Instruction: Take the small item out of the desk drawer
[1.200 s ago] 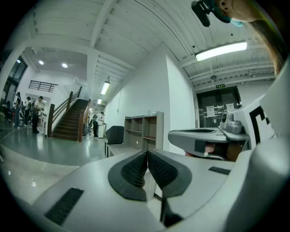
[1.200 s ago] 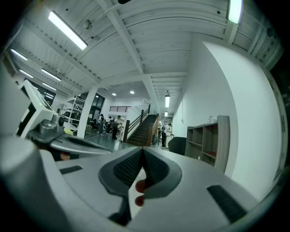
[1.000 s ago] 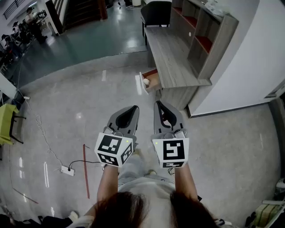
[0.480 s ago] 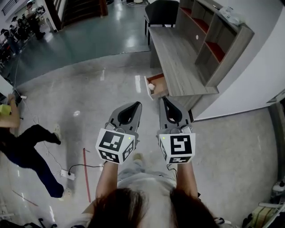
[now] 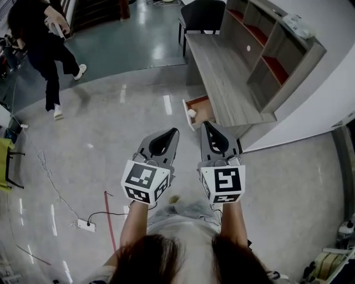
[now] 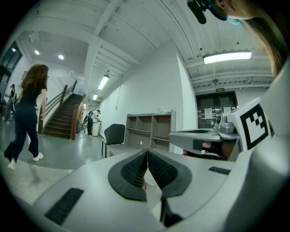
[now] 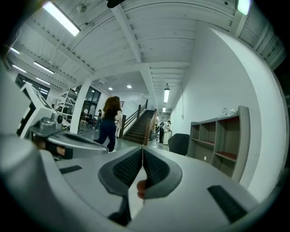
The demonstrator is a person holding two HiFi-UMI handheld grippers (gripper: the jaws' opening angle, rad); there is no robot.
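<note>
White item (image 5: 192, 113) — ahead of right gripper (image 5: 205, 124)

A large open hall in an office or lab building: a polished grey floor (image 5: 111, 127), white walls and a bare beamed ceiling with strip lights (image 6: 226, 57). A wooden table (image 5: 222, 77) with a shelf unit (image 5: 277, 61) and a black chair (image 5: 201, 14) stands against one wall. A broad staircase (image 6: 61, 115) rises at the back, a power strip (image 5: 85, 224) lies cabled on the floor, and a person (image 5: 41, 39) crosses in mid-stride.
</note>
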